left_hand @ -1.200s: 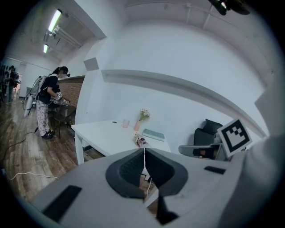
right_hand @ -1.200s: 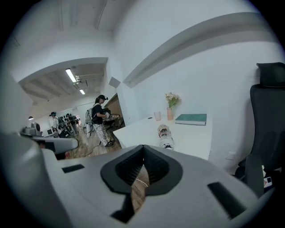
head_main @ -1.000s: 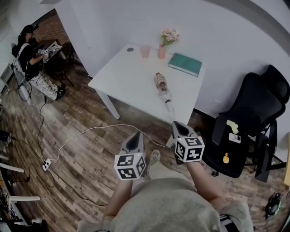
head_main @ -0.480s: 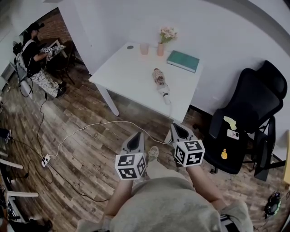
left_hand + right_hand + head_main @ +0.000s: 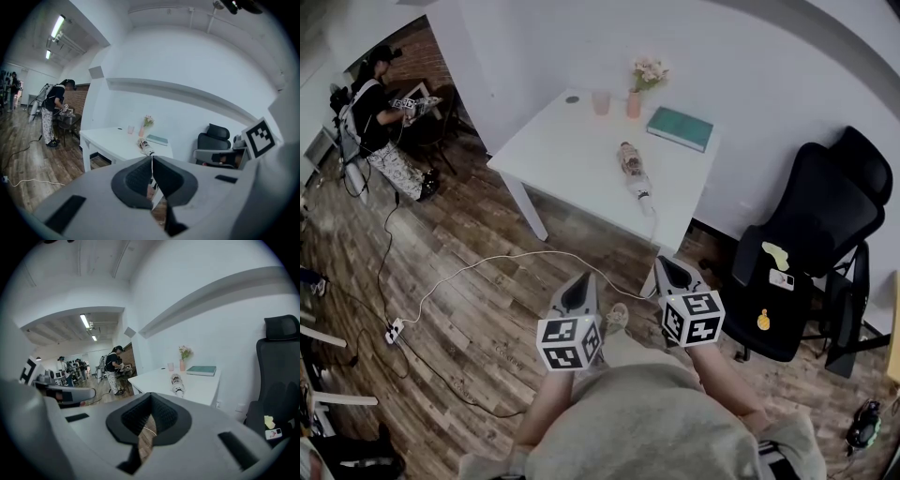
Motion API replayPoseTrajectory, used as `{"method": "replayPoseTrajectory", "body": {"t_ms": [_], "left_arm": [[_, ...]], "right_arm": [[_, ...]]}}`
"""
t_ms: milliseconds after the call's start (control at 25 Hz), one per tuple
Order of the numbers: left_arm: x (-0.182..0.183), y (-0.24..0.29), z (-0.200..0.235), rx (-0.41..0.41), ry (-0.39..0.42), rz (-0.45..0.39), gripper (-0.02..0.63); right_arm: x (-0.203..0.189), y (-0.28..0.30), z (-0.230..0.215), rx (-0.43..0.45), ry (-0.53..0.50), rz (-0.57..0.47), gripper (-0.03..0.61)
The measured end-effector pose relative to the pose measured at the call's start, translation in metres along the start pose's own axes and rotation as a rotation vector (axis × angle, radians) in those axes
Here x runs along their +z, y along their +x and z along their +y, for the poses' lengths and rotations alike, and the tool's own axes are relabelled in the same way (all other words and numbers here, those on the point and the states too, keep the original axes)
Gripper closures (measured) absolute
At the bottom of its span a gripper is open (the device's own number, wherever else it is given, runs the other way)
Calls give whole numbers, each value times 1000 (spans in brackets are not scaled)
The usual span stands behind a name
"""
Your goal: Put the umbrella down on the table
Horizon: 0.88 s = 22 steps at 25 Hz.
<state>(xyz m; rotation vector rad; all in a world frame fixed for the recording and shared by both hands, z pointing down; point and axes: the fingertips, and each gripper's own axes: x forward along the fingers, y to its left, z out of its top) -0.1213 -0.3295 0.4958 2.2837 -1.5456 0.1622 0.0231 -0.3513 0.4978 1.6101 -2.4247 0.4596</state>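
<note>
Your left gripper (image 5: pixel 581 281) and right gripper (image 5: pixel 667 265) sit side by side just in front of your body, both tipped a little downward. Each has its jaws pressed together at the tips with nothing caught between them, so both are empty. Right under the jaws is the wooden floor (image 5: pixel 478 319). A white cable (image 5: pixel 487 266) curves across it from just ahead of the tips and off to the left of your left jaws. Ahead of both pairs of jaws stands the white table (image 5: pixel 562 155), well apart from them. The umbrella (image 5: pixel 635 176) lies folded flat on the tabletop, closer to the line of your right jaws than your left. Its pale end points back toward you and stops near the table's near edge. Nothing touches it but the table. Beyond the umbrella a teal book (image 5: pixel 681 128) lies flat on the right-hand side. At the far edge a pink cup (image 5: pixel 600 103) stands beside a small vase of flowers (image 5: pixel 637 94). Off to the right of your right jaws is a black office chair (image 5: pixel 811 234). Far off to the left of your left jaws, a person (image 5: pixel 373 108) stands at a dark desk.
</note>
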Motion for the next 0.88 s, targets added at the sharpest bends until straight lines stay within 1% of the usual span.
{"method": "replayPoseTrajectory", "body": {"t_ms": [880], "left_arm": [[-4, 0, 7, 1, 9, 19, 606]], "right_arm": [[3, 5, 3, 4, 21, -18, 578]]}}
